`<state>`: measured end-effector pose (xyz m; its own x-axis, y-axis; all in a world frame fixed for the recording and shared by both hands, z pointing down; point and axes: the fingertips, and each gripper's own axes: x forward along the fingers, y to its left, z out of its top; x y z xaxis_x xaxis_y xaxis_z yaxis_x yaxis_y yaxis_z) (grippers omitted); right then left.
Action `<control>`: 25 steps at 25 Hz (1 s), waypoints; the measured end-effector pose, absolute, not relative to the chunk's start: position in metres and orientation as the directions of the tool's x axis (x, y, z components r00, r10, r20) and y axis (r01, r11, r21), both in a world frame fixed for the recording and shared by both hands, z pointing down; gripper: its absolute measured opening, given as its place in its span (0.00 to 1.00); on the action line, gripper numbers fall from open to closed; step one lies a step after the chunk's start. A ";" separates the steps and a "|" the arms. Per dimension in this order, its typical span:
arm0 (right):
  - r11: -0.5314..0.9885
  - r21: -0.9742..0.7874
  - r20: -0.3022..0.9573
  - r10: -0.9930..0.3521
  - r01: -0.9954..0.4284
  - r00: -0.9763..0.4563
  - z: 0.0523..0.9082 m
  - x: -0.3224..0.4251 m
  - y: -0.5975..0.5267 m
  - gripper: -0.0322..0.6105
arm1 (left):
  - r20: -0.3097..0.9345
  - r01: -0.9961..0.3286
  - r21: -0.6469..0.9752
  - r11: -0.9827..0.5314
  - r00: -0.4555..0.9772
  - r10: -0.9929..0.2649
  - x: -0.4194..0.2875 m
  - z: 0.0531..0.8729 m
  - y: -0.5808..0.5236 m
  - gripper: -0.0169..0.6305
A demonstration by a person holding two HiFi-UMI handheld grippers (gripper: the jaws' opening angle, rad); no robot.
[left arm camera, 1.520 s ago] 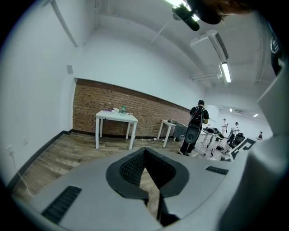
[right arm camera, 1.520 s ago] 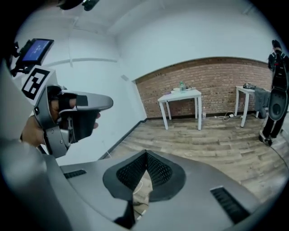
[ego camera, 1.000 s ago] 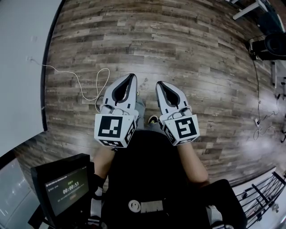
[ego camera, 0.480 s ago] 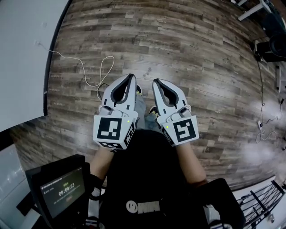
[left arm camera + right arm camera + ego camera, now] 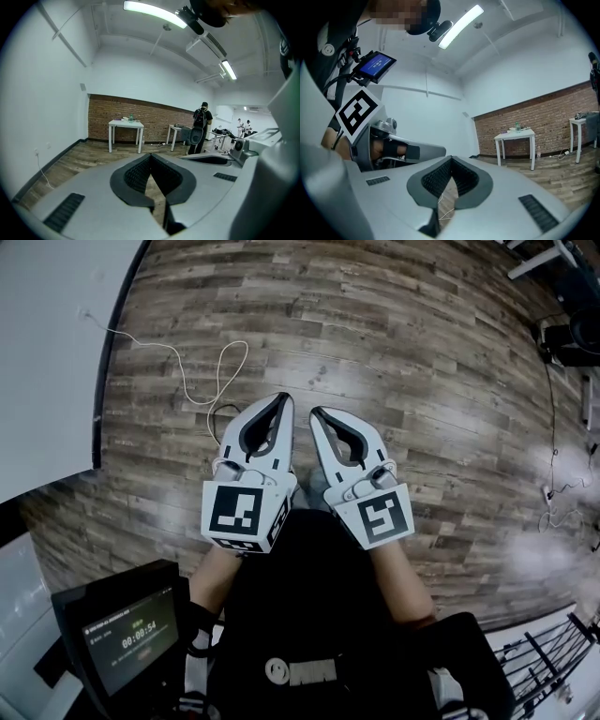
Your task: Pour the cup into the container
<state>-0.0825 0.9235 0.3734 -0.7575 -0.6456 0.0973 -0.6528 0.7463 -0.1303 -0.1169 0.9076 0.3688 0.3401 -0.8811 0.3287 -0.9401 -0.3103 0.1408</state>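
No cup or container shows clearly in any view. In the head view my left gripper (image 5: 281,399) and right gripper (image 5: 317,413) are held side by side in front of the person's body, over a wooden floor (image 5: 403,362). Both are shut, the tips meeting, with nothing between them. The left gripper view looks along my shut left gripper (image 5: 150,154) toward a far white table (image 5: 125,124) against a brick wall, with small items on it. The right gripper view shows my shut right gripper (image 5: 451,159), the same kind of white table (image 5: 515,136) far off, and the left gripper's body at its left.
A white cable (image 5: 202,381) loops on the floor ahead, running from a white wall (image 5: 47,352) at left. A screen (image 5: 122,634) hangs at the person's lower left, a wire rack (image 5: 553,652) at lower right. A person with a backpack (image 5: 200,129) stands by more tables.
The floor, the cable and the white wall have slid rightward and downward in the head view as the person moves. The right gripper has tilted its tips toward the left gripper. Both stay shut.
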 end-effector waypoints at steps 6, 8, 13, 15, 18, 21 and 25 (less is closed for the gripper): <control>0.703 -0.120 0.111 -0.692 -0.701 -0.713 0.366 -0.105 0.951 0.05 | 0.309 -0.930 0.161 -0.331 0.366 -0.878 -0.151 0.358 0.939 0.03; 0.684 -0.122 0.121 -0.709 -0.719 -0.695 0.365 -0.108 0.965 0.05 | 0.296 -0.923 0.177 -0.340 0.380 -0.877 -0.158 0.354 0.955 0.03; 0.666 -0.086 0.135 -0.729 -0.741 -0.671 0.360 -0.122 1.001 0.05 | 0.272 -0.904 0.209 -0.372 0.420 -0.866 -0.174 0.351 0.990 0.03; 0.655 -0.084 0.142 -0.738 -0.751 -0.659 0.359 -0.124 1.017 0.05 | 0.265 -0.896 0.222 -0.385 0.436 -0.860 -0.173 0.351 1.004 0.03; 0.632 -0.090 0.147 -0.756 -0.770 -0.638 0.359 -0.120 1.041 0.05 | 0.245 -0.879 0.240 -0.413 0.466 -0.850 -0.166 0.348 1.026 0.03; 0.614 -0.088 0.148 -0.771 -0.785 -0.620 0.363 -0.117 1.061 0.05 | 0.226 -0.863 0.243 -0.442 0.494 -0.840 -0.158 0.346 1.045 0.03; 0.610 -0.091 0.173 -0.769 -0.788 -0.615 0.369 -0.111 1.083 0.05 | 0.215 -0.846 0.233 -0.480 0.526 -0.822 -0.143 0.344 1.068 0.03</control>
<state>-0.1109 1.0834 0.3691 -0.6152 -0.7691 0.1730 -0.7875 0.6095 -0.0910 -0.1425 1.0683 0.3442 0.5264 -0.8225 0.2154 -0.8457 -0.4804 0.2325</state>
